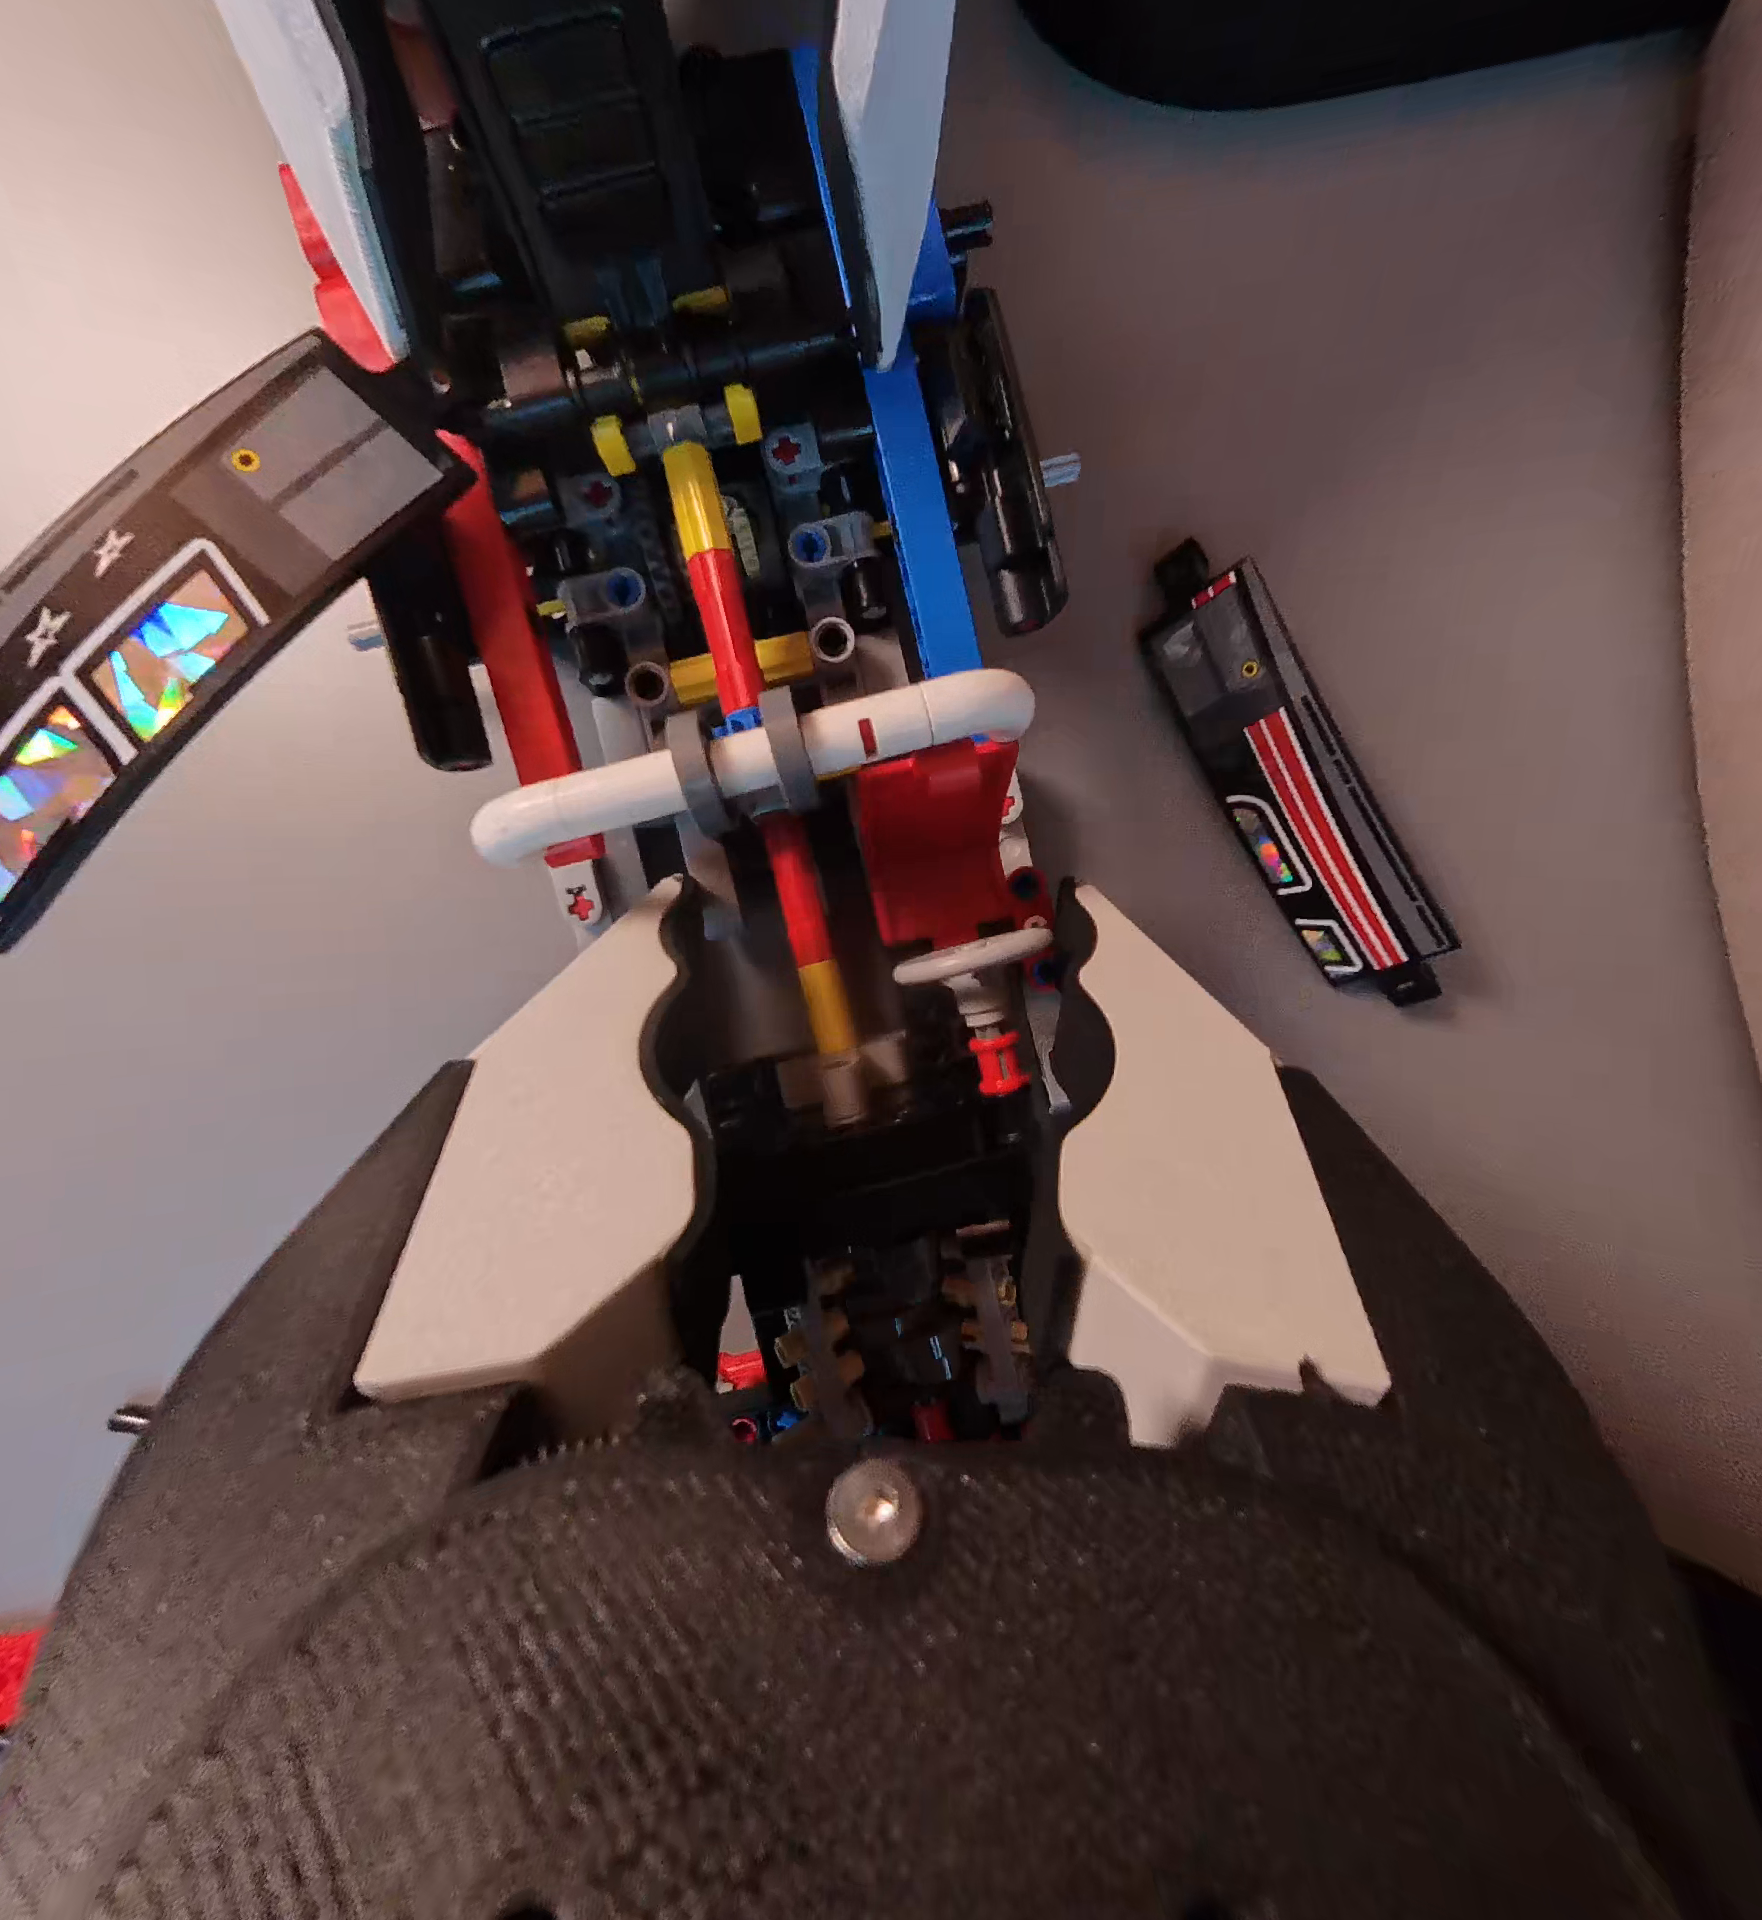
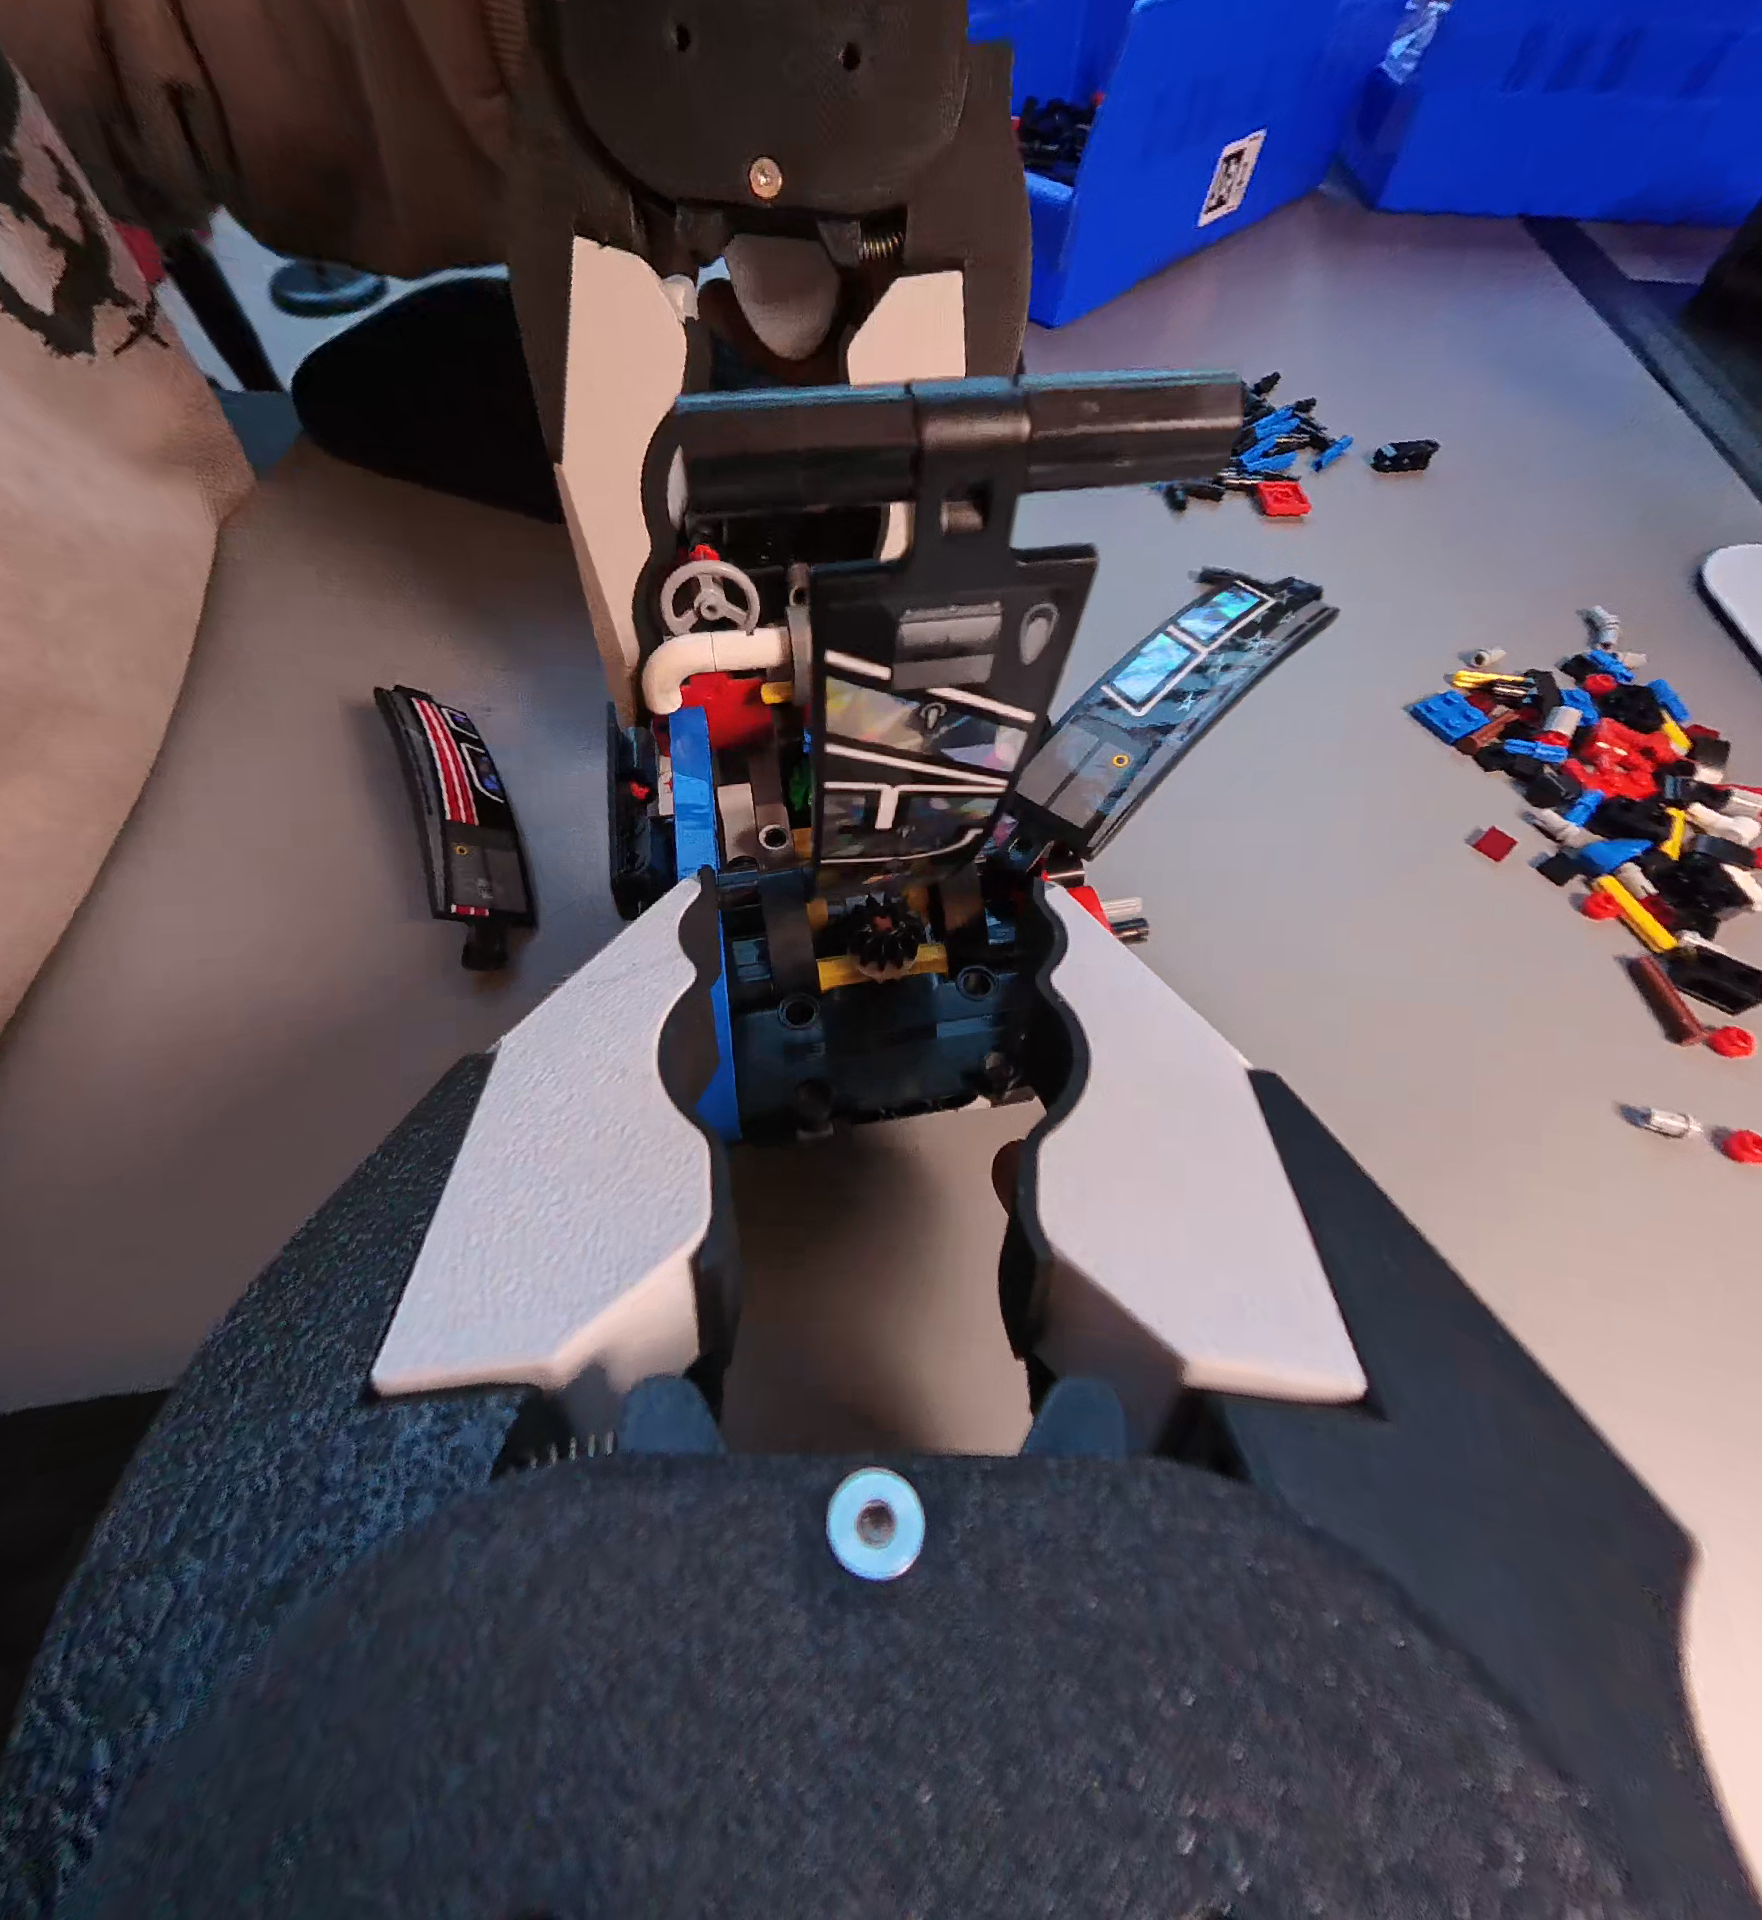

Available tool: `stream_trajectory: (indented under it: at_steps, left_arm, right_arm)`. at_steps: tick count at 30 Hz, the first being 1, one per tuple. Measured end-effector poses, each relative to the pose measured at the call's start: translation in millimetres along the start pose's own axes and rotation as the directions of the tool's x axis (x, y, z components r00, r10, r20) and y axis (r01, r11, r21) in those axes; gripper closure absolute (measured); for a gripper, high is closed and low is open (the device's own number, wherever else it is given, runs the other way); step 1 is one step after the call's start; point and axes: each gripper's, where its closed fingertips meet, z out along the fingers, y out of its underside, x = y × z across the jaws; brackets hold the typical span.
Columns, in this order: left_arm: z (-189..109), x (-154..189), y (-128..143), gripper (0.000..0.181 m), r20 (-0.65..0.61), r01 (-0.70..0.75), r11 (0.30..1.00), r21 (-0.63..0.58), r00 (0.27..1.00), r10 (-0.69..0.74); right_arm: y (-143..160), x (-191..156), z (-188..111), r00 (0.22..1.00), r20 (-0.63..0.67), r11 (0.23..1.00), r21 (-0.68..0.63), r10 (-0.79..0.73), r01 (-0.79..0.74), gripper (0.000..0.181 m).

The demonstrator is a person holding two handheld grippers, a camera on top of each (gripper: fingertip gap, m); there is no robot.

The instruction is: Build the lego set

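Clamping opposite ends of the lego car [image 1: 752, 644], left tool [image 1: 872, 904] and right tool [image 2: 872, 904] line up along its long axis, mid-frame.

A: Where is there open room?

B: The grey table [image 2: 1376, 1299] lies bare right of the lego model [image 2: 856, 997], short of the loose brick pile [image 2: 1646, 800].

A: And left?

B: A curved black panel [image 2: 461, 800] lies near the model; bare table runs between them. Blue bins [image 2: 1479, 104] block the far edge.
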Motion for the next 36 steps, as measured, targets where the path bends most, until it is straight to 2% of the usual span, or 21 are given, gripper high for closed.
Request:
stream_trajectory:
  at_steps: [3,6,9,11,13,15,17,21,27,36]
  left_arm:
    - [-6,-10,2,0.115,-0.041,-0.004,1.000,0.016,0.999,0.005]
    - [-38,-19,-14,0.108,-0.128,0.066,0.987,0.146,0.991,-0.048]
    - [-66,-61,-26,0.116,-0.065,0.075,0.958,0.276,0.996,-0.059]
    - [-61,-87,-23,0.113,-0.005,0.001,0.970,0.244,1.000,0.000]
    - [-46,-105,-17,0.112,0.042,-0.117,0.983,0.144,0.993,0.112]
    - [-33,-117,-18,0.110,0.057,-0.227,0.972,0.068,0.973,0.224]
    - [-26,-125,-24,0.116,0.068,-0.336,0.942,0.018,0.940,0.334]
    - [-25,-123,-34,0.151,0.102,-0.448,0.894,0.010,0.890,0.444]
    - [-47,-101,-28,0.157,0.152,-0.407,0.913,0.021,0.904,0.399]
    - [-51,-84,-17,0.158,0.243,-0.351,0.934,-0.069,0.902,0.357]
  right_arm:
    - [0,6,0,0.997,-0.068,0.999,0.008,0.036,-0.035,0.125]
    - [0,6,1,0.995,-0.089,0.999,0.010,0.049,-0.048,0.125]
    - [0,6,1,0.994,-0.095,0.999,0.008,0.053,-0.052,0.125]
    - [0,6,1,0.994,-0.094,0.999,0.010,0.054,-0.054,0.125]
    - [0,6,1,0.995,-0.090,0.999,0.007,0.051,-0.051,0.126]
    - [0,6,1,0.995,-0.084,0.999,0.009,0.052,-0.051,0.125]
    - [0,6,1,0.995,-0.082,0.999,0.011,0.052,-0.052,0.126]
    - [0,6,0,0.995,-0.079,0.998,0.018,0.057,-0.056,0.125]
    - [-1,7,1,0.996,-0.069,0.998,0.028,0.058,-0.057,0.123]
    - [-3,10,5,1.000,-0.026,1.000,-0.017,0.006,-0.006,0.115]
